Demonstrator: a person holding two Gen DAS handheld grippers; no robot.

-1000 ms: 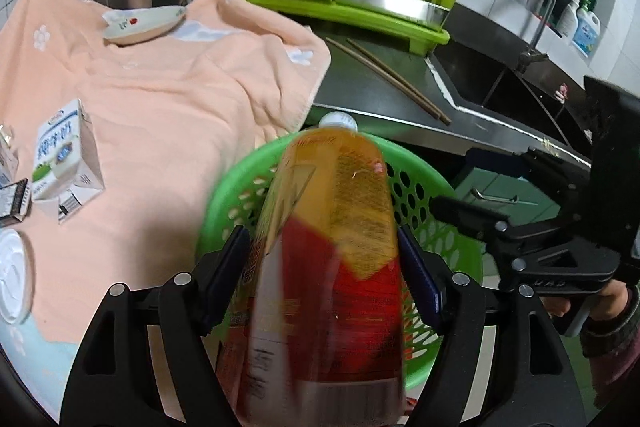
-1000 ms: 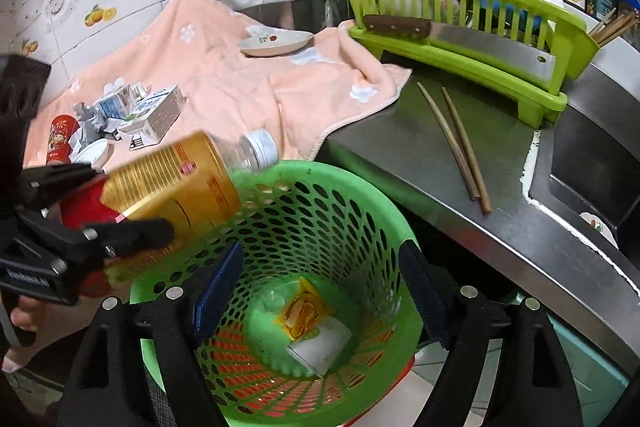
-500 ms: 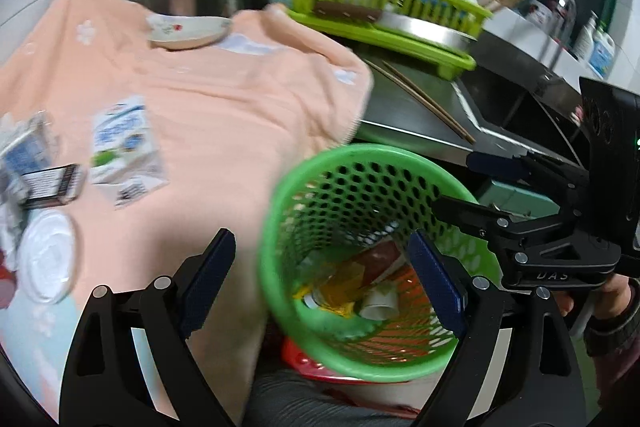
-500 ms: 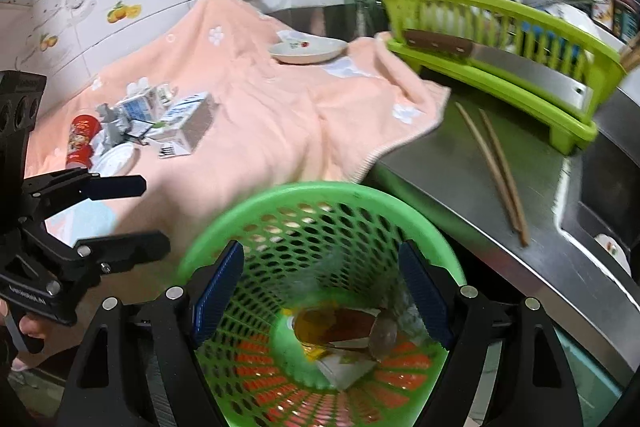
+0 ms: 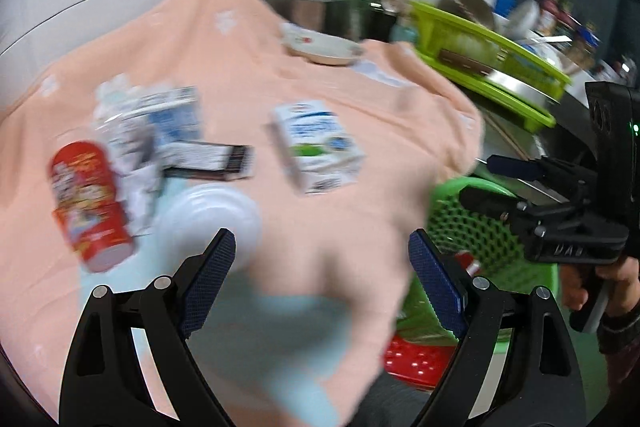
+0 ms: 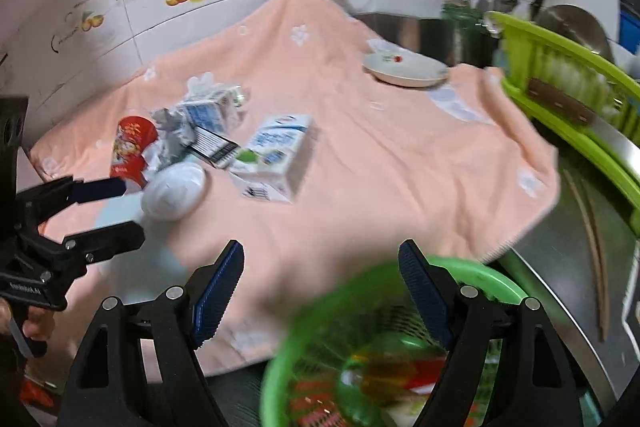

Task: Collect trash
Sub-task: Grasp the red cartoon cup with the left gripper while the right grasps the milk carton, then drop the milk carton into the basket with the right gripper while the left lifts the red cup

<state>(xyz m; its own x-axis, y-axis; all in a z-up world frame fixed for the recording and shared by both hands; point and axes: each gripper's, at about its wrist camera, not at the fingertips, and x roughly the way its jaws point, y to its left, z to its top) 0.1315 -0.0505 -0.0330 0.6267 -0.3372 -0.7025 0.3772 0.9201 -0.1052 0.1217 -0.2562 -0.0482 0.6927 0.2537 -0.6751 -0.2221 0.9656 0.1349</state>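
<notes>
— Where do the two grippers stand?

— The left gripper (image 5: 322, 263) has its jaws spread wide with nothing between them; they have just been opening. It hangs over the near edge of the peach towel (image 5: 360, 115). The right gripper (image 6: 320, 277) also stands apart and empty, with the rim of the green basket (image 6: 352, 291) under its right finger.

— And the trash?

— Part of it is in the basket already: a bottle with a red and yellow label (image 6: 384, 375) lies at the bottom, blurred. The rest sits on the towel — a red can (image 6: 130, 147) at the far left, a crumpled heap of cartons (image 6: 208, 111) just beside it, a flat dark striped packet (image 6: 214, 145), a white lid (image 6: 174, 189) in front of those, and a white milk carton (image 6: 276, 151) lying on its side a little to the right.

— Anything else on the counter?

— A small white dish (image 6: 404, 69) at the back of the towel, a lime-green dish rack (image 6: 568, 95) to the right, and a pair of chopsticks (image 6: 592, 251) on the steel surface. In the left wrist view, a hand (image 5: 600, 283) grips the right tool's handle beside the basket.
</notes>
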